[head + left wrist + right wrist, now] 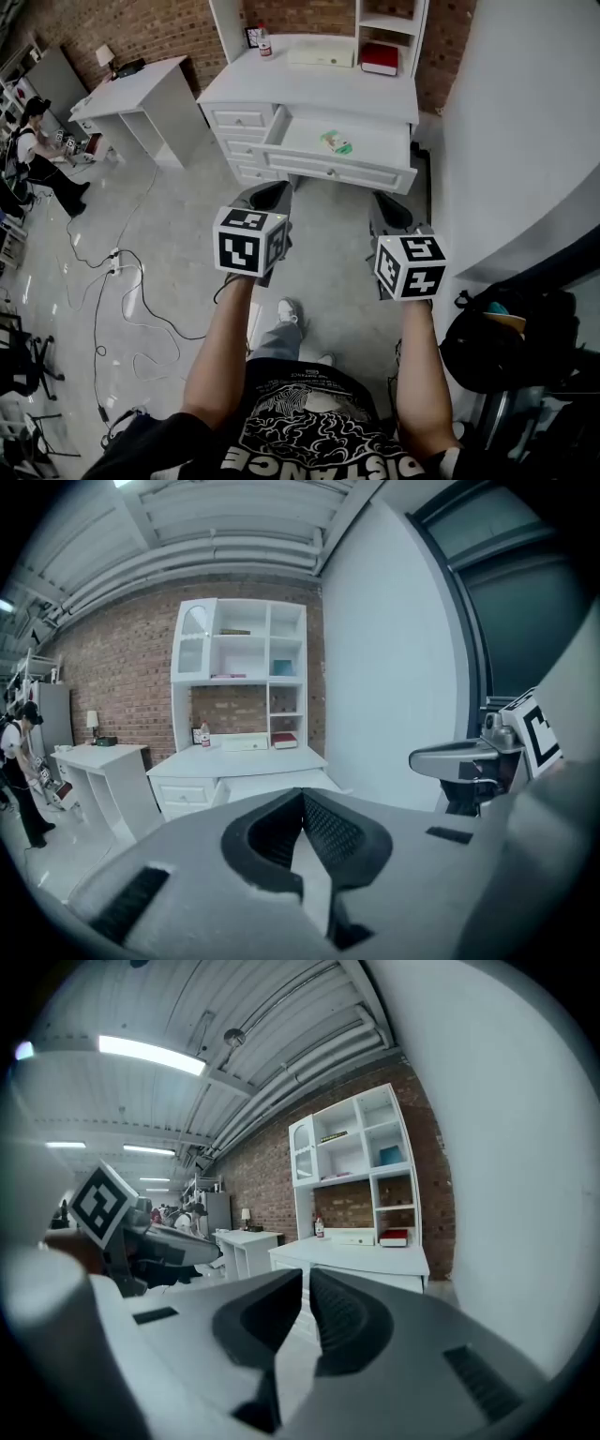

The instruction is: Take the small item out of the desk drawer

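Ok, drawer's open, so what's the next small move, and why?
Probably step toward the desk, reaching the right claw for the open drawer: the small packet lies there in view, and that claw is shut, empty and well short of it.

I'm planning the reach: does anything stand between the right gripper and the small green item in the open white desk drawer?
Nothing visible does. The small green item lies uncovered in the open white desk drawer, and only bare grey floor separates that drawer from the right gripper, whose jaws are shut and empty.
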`<state>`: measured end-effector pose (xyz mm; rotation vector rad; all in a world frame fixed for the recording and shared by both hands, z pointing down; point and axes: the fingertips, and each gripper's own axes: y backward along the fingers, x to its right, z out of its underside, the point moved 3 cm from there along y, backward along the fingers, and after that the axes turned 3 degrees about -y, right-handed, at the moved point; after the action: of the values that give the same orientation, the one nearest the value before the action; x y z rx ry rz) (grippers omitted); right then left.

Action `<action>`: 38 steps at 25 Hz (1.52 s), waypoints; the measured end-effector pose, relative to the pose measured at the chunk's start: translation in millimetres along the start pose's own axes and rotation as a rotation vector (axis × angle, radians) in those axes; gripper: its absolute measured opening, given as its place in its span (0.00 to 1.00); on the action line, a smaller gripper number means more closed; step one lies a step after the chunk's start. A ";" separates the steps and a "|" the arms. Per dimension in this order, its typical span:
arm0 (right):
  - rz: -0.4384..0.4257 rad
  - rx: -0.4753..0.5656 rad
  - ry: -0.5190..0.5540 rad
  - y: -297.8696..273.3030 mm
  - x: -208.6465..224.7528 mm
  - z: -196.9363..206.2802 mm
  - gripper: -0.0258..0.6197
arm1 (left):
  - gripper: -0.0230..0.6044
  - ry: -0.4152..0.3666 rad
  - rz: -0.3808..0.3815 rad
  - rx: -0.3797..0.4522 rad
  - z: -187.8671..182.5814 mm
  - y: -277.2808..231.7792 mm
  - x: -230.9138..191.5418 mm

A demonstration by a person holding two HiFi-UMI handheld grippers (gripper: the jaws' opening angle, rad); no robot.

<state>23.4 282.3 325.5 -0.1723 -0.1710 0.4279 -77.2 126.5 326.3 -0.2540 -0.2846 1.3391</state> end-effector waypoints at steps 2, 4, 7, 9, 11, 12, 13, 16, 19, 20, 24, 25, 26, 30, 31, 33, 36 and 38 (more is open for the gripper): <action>0.001 -0.002 0.002 -5.5 2.7 -0.9 0.08 | 0.05 0.000 -0.003 0.000 -1.7 -6.2 -4.5; 0.001 -0.008 0.006 -12.6 4.8 -1.6 0.11 | 0.05 0.001 -0.001 -0.001 -3.0 -13.1 -9.6; -0.001 -0.022 0.013 -26.1 7.7 -3.3 0.14 | 0.05 0.000 0.004 0.000 -5.3 -26.4 -19.3; -0.002 -0.031 0.017 -37.3 10.0 -4.7 0.21 | 0.05 -0.001 0.006 0.001 -6.4 -37.3 -27.3; 0.001 -0.036 0.023 -50.1 12.6 -6.3 0.23 | 0.05 0.003 0.011 -0.001 -7.2 -49.4 -36.4; 0.003 -0.038 0.025 -57.0 14.4 -7.3 0.25 | 0.05 0.004 0.014 -0.001 -8.2 -55.8 -41.2; 0.006 -0.043 0.027 -64.4 16.3 -8.2 0.25 | 0.05 0.005 0.017 -0.001 -9.6 -62.3 -46.2; 0.006 -0.063 0.025 -88.5 20.9 -11.3 0.29 | 0.05 0.009 0.029 -0.001 -14.5 -82.4 -62.5; 0.006 -0.080 0.022 -113.2 23.9 -15.6 0.32 | 0.05 0.017 0.038 -0.006 -18.4 -101.8 -79.8; 0.008 -0.084 0.022 -121.6 24.8 -17.4 0.34 | 0.05 0.018 0.042 -0.007 -20.0 -108.0 -85.9; 0.019 -0.097 0.020 -154.9 27.8 -23.5 0.38 | 0.05 0.022 0.047 -0.014 -23.3 -130.1 -114.2; 0.021 -0.100 0.019 -163.2 28.3 -24.7 0.38 | 0.05 0.025 0.046 -0.016 -23.5 -135.3 -122.4; 0.025 -0.105 0.018 -171.5 28.9 -25.9 0.40 | 0.05 0.028 0.045 -0.018 -24.0 -140.4 -130.6; 0.036 -0.125 0.017 -203.5 29.6 -31.3 0.43 | 0.05 0.035 0.049 -0.019 -28.9 -159.9 -160.5; 0.038 -0.128 0.019 -210.9 28.7 -32.7 0.44 | 0.05 0.038 0.052 -0.020 -29.8 -164.2 -167.4; 0.043 -0.137 0.025 -225.4 26.6 -35.5 0.45 | 0.05 0.042 0.059 -0.017 -32.6 -172.6 -180.8; 0.056 -0.150 0.042 -244.3 25.0 -39.6 0.50 | 0.05 0.045 0.072 -0.014 -36.3 -184.4 -197.2; 0.058 -0.160 0.047 -254.9 23.6 -40.7 0.51 | 0.05 0.048 0.080 -0.016 -36.2 -191.0 -206.6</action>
<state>153.8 58.7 340.3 -0.3444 -0.1547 0.4674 67.9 -116.4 345.8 -0.3137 -0.2470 1.4085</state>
